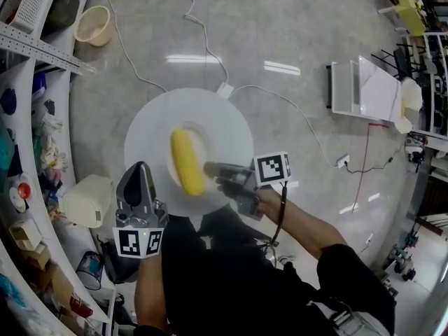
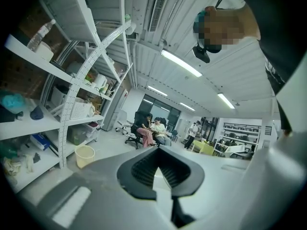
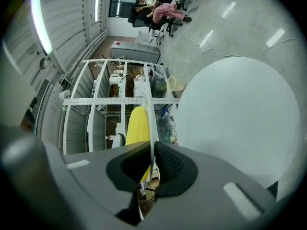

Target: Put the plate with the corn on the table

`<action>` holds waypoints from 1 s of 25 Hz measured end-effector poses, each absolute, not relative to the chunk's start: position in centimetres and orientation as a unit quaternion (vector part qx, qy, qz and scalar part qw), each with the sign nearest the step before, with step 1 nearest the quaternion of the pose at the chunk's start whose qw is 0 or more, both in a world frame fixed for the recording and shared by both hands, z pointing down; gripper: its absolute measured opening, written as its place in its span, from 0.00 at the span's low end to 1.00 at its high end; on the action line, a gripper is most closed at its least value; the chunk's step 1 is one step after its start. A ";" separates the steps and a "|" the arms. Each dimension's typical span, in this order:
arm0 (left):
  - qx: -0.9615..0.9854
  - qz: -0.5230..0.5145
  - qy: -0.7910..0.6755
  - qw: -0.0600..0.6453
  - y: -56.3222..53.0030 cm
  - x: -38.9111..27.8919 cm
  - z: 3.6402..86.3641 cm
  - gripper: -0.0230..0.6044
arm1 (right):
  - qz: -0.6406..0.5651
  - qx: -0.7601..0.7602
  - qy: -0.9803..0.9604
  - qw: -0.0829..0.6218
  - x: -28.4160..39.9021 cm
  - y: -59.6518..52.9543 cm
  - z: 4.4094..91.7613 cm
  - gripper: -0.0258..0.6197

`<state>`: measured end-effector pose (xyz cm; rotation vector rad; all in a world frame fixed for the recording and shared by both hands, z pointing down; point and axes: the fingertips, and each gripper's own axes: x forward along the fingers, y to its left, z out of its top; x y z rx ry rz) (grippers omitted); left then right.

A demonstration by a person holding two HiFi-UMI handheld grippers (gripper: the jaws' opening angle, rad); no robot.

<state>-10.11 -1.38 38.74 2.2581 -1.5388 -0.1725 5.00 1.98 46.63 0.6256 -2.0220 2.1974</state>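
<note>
The right gripper [image 1: 208, 169] pinches the plate [image 1: 198, 136] by its right rim. The left gripper [image 1: 143, 168] has its jaws together and holds nothing. Lower the plate level onto the table [image 1: 231, 121], or the corn [image 1: 187, 163] may roll.

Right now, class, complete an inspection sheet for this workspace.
Surface: round white table, under the plate.
Job's things: white plate carrying yellow corn.
Clutter: crowded shelves at left; beige basket on the glossy floor.
Grippers: right gripper shut on plate's rim; left gripper jaws together, empty.
Cables: white cable across that floor; black cable from right gripper.
Surroundings: seated people in the distance.
</note>
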 end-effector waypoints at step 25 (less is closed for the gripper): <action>0.799 -0.047 -0.553 0.231 -2.7 -9.1 44.5 0.04 | 0.727 0.215 -0.651 0.044 5.2 -1.9 55.9 0.09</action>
